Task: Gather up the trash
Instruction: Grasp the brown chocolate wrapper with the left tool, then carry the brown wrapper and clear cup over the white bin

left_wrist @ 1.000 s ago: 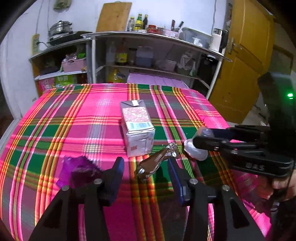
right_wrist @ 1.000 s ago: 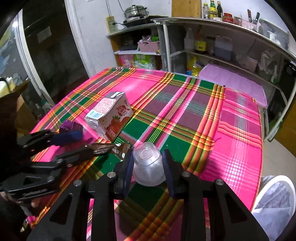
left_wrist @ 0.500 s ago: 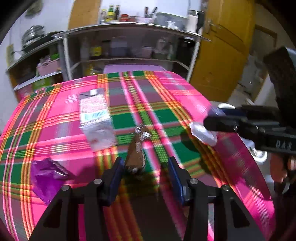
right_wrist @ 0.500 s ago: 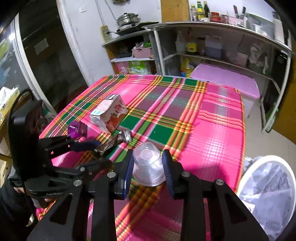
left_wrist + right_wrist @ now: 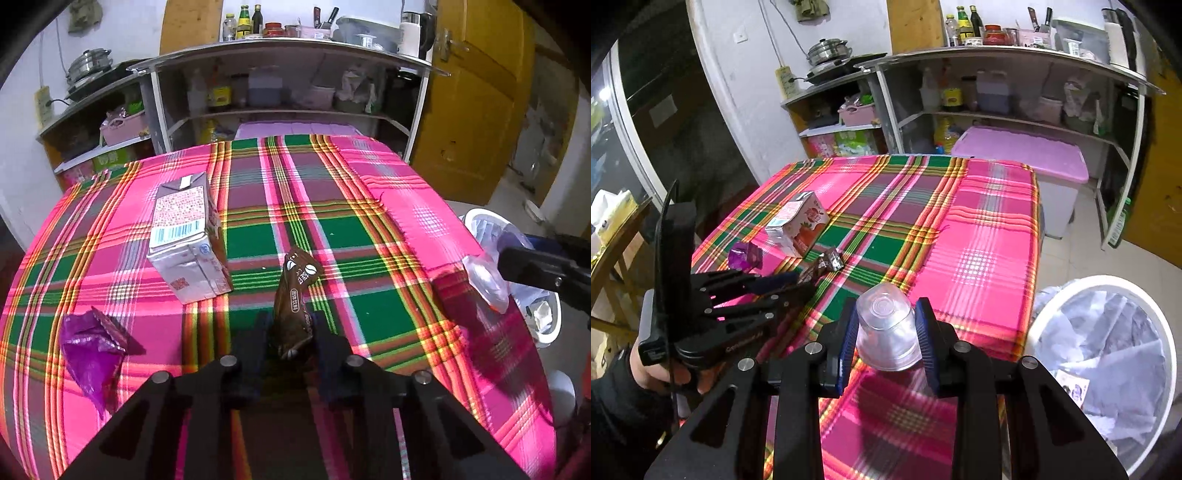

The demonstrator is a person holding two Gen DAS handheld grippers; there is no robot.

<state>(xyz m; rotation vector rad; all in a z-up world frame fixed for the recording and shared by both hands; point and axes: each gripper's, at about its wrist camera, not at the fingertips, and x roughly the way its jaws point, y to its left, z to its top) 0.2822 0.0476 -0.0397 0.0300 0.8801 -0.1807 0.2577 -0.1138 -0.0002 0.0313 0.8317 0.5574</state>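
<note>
Left wrist view: the left gripper (image 5: 291,332) is clenched on a brown wrapper (image 5: 295,295), its two fingers pressed against the wrapper's lower end while the upper end sticks up and away over the tablecloth (image 5: 369,314). This happens near the front edge of the table, about midway along it. Just beyond and to the left of the wrapper a milk carton (image 5: 188,240) lies on its side on the cloth, barcode up. Closer to the front left corner lies a crumpled purple wrapper (image 5: 92,347). At the right edge of the table the right gripper's fingers come into view with a clear plastic cup (image 5: 485,280) between them, and past that edge, on the floor, stands a white bin (image 5: 539,317) lined with a bag and holding some scraps.

Right wrist view: the right gripper (image 5: 886,328) is grasping the clear plastic cup (image 5: 886,332), bottom facing away from the camera, the blue pads tight on both its sides. It hangs above the table's right edge, with the white bin (image 5: 1108,350) just beside it to the right. To the left a hand (image 5: 661,373) holds the left gripper (image 5: 798,284), whose fingers pinch the brown wrapper (image 5: 827,262). Farther on the cloth (image 5: 979,229) lie the milk carton (image 5: 798,229) and the purple wrapper (image 5: 744,254).
</note>
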